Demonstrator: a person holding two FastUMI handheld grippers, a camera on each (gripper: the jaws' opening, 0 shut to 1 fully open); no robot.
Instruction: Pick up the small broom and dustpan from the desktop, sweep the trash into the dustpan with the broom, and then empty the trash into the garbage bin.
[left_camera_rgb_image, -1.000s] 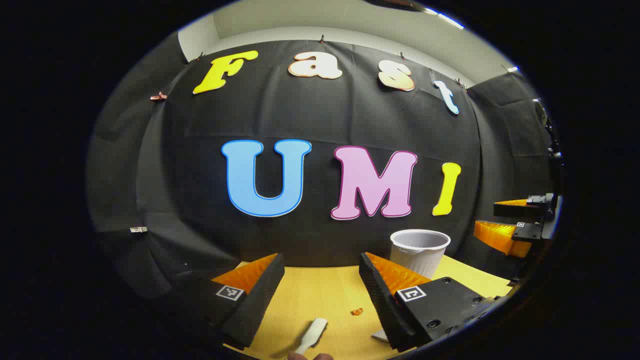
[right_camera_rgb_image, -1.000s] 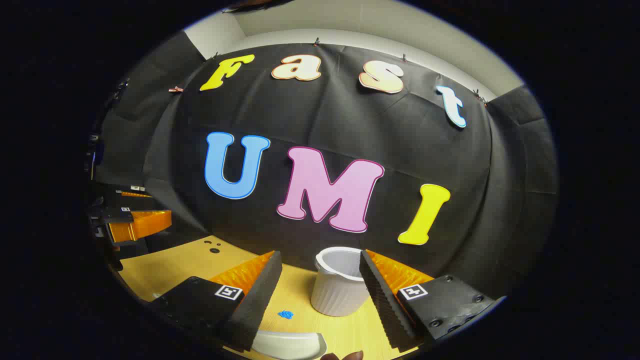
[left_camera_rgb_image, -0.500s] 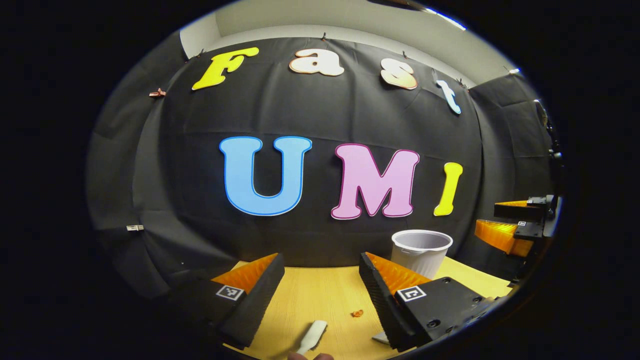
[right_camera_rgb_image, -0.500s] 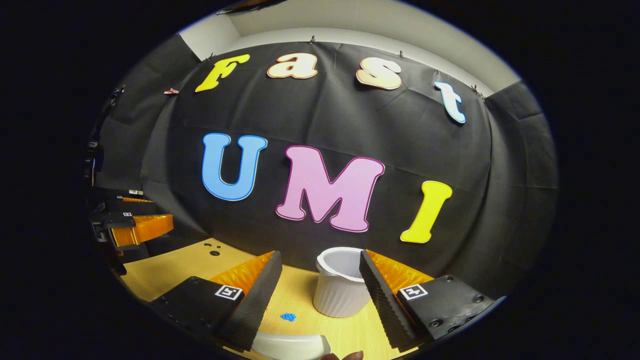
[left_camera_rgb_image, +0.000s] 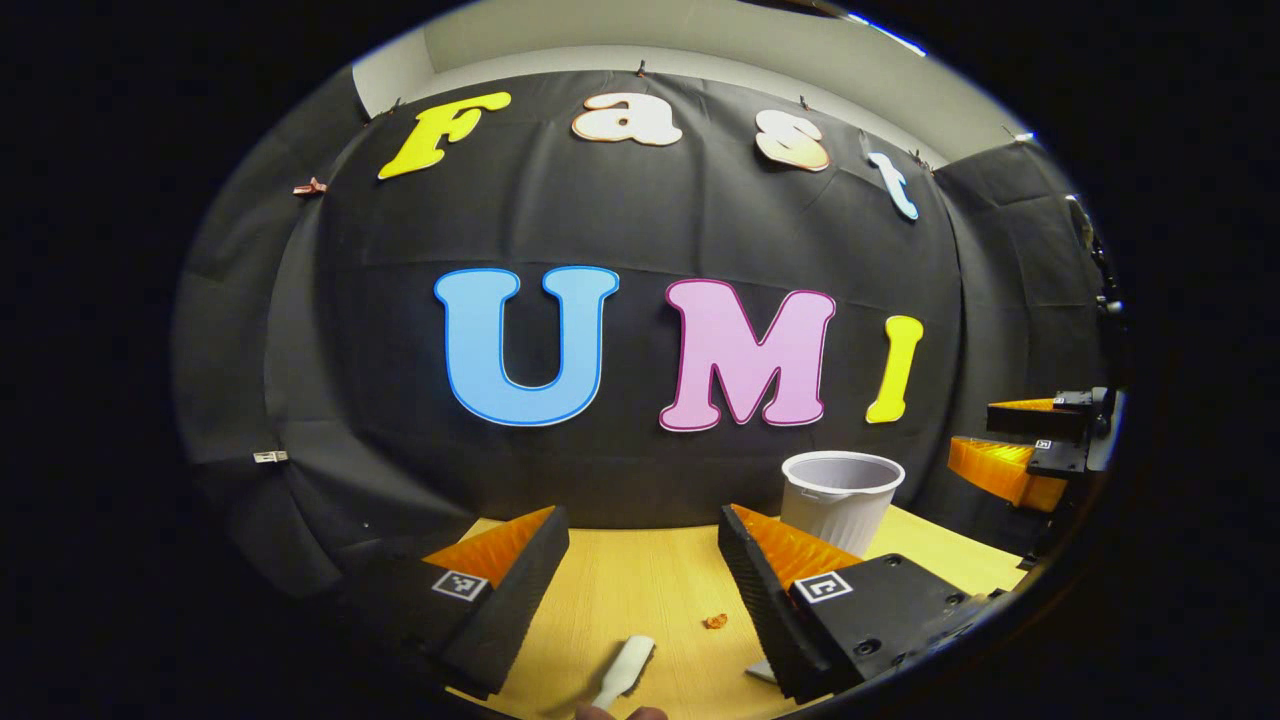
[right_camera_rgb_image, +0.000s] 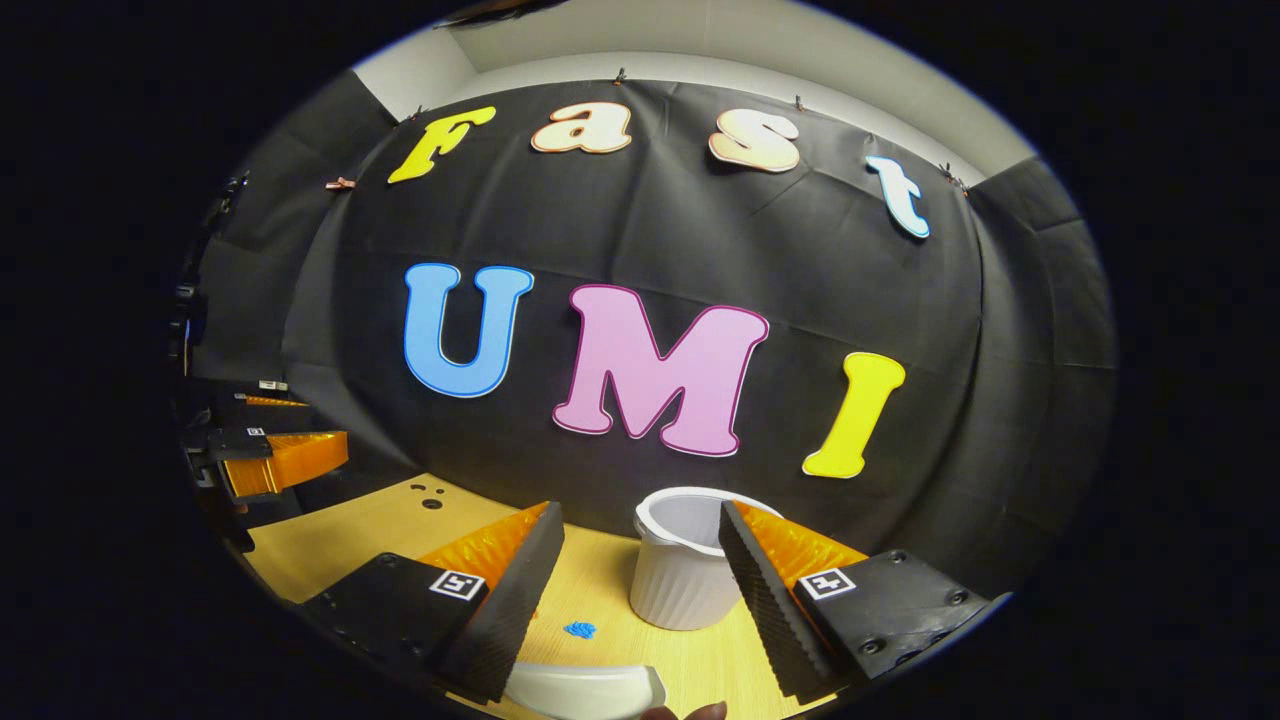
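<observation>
1. We have both claws above the near edge of the desktop (left_camera_rgb_image: 640, 580), nothing picked up yet by our read.
2. Left gripper (left_camera_rgb_image: 640, 560): jaws wide, nothing between them. Small broom (left_camera_rgb_image: 625, 670) lies on the wood just below and near of the gap, a white handle with its long axis running near-left to far-right. A fingertip shows at its near end.
3. Right gripper (right_camera_rgb_image: 640, 555): jaws wide, empty. Dustpan (right_camera_rgb_image: 585, 690) sits just near of its gap, white curved rim across the view.
4. So each tool lies nearest its own claw; both call for a drop down and back toward us.
5. Trash: an orange scrap (left_camera_rgb_image: 714, 622) right of the broom, a blue scrap (right_camera_rgb_image: 578, 630) just far of the dustpan.
6. Garbage bin (right_camera_rgb_image: 690, 575): white ribbed cup, upright, far right on the desktop. What we see of its inside looks empty; the bottom is hidden.
</observation>
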